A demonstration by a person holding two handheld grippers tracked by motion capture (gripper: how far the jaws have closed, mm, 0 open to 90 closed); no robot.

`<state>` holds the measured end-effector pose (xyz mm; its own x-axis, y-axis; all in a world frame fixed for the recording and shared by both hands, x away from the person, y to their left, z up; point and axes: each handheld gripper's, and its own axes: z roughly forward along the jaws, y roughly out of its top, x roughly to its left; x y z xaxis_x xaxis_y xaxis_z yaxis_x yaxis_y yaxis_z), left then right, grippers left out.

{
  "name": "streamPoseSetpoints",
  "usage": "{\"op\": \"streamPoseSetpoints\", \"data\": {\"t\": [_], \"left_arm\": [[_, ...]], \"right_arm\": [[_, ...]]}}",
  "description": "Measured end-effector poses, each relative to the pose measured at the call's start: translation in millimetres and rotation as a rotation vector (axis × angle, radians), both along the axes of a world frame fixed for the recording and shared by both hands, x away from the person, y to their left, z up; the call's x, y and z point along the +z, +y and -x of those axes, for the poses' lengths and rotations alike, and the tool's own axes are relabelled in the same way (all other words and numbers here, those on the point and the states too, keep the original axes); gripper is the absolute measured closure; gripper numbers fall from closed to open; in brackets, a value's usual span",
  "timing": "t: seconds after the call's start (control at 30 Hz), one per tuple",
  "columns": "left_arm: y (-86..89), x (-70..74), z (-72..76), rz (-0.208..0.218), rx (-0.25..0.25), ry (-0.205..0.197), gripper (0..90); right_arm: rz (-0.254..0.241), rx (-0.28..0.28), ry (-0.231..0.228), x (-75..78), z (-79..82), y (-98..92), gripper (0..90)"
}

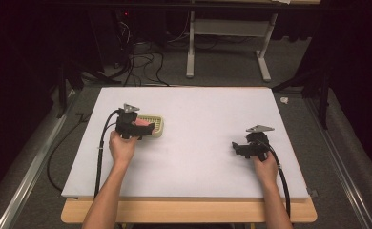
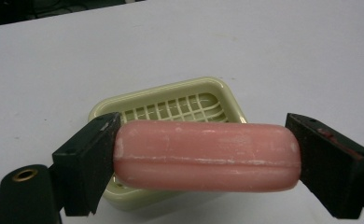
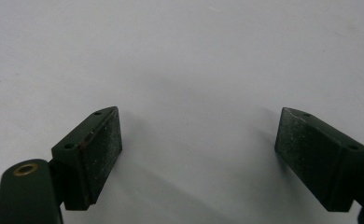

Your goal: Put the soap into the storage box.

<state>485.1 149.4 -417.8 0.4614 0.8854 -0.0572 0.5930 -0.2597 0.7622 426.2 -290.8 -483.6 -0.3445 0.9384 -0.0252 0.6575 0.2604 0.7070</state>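
- Pink soap bar (image 2: 203,156) is clamped endwise in the left gripper (image 2: 203,158), held over the soap dish (image 2: 166,100), frame centre.
- Placing it, or carrying it clear, remains.
- Right gripper (image 3: 199,154) idles, jaws apart, over the bare white table (image 3: 180,56).

Pink soap bar (image 2: 203,156), pale yellow-green grid-patterned soap dish (image 2: 217,91), white table (image 1: 212,109).

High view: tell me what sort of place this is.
Probably a lab or recording studio, not a home. A white board laid on a wooden table serves as the worktop, black curtains close it in, and cables trail over grey carpet.
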Motion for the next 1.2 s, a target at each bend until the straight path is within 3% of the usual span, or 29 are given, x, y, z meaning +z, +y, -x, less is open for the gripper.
{"op": "streamPoseSetpoints", "data": {"t": [0.3, 0.57, 0.77, 0.8, 0.87, 1.2], "left_arm": [[-2.9, -12.0, -18.7, 0.008, 0.044, 0.016, 14.1], [-5.1, -16.8, -21.5, -0.011, 0.049, 0.021, 14.1], [-7.0, -20.4, -21.5, -0.039, 0.043, 0.029, 14.1], [-9.1, -21.2, -20.6, -0.064, 0.037, 0.022, 14.1], [-10.4, -21.3, -19.8, -0.073, 0.034, 0.019, 14.0], [-15.6, -28.3, -18.7, -0.113, 0.024, 0.066, 13.6]], "right_arm": [[-0.001, 0.000, 0.000, 0.0, -0.1, -0.1, 15.5], [-0.001, 0.000, 0.000, 0.0, -0.1, -0.1, 15.5], [-0.001, 0.000, 0.000, 0.0, 0.0, -0.1, 15.5], [-0.001, 0.000, 0.000, 0.0, 0.0, -0.1, 15.5], [0.000, 0.000, 0.000, 0.0, 0.0, -0.1, 15.5], [0.000, 0.000, 0.000, 0.0, 0.0, 0.0, 15.5]]}}
